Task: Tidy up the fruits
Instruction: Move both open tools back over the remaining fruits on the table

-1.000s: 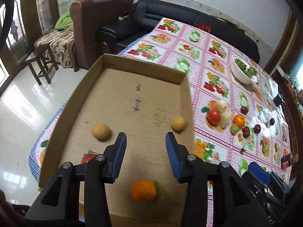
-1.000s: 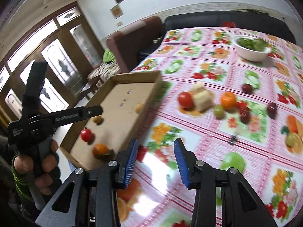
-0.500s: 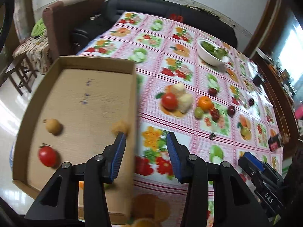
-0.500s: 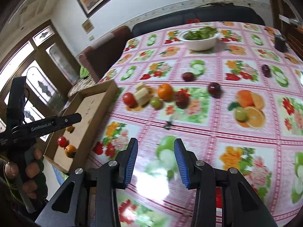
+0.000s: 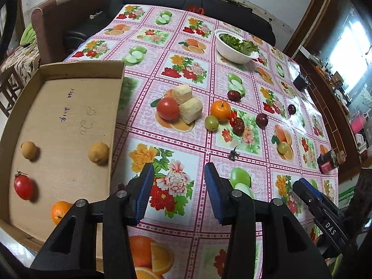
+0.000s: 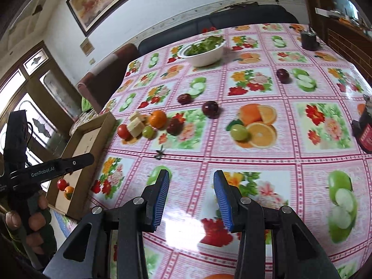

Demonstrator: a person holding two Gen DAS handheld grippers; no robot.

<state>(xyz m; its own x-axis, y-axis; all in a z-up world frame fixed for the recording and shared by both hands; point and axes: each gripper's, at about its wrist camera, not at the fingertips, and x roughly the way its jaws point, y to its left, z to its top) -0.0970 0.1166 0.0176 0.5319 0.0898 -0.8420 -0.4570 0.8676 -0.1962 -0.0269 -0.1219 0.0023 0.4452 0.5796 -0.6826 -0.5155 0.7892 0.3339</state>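
Observation:
A cardboard tray point(image 5: 69, 88) at the table's left edge holds two yellow-brown fruits point(image 5: 98, 152), a red tomato point(image 5: 23, 186) and an orange point(image 5: 59, 211). On the flowered tablecloth lie a tomato point(image 5: 167, 108), two pale blocks point(image 5: 188, 102), an orange point(image 5: 220, 109), a green grape point(image 5: 211, 122) and several dark red fruits point(image 5: 262, 119). My left gripper point(image 5: 179, 181) hangs open and empty over the cloth, just right of the tray. My right gripper point(image 6: 191, 186) is open and empty over bare cloth, nearer than the fruit cluster point(image 6: 158, 119).
A white bowl of greens point(image 5: 234, 53) stands at the far side of the table. A dark bottle point(image 6: 365, 130) and a dark cup point(image 6: 308, 39) sit at the right. A hand point(image 6: 34, 218) holds the left gripper. Sofas stand behind the table.
Both grippers have swung to the right. The left one left the space above the tray and now hangs over the tablecloth. The right one moved further from the tray.

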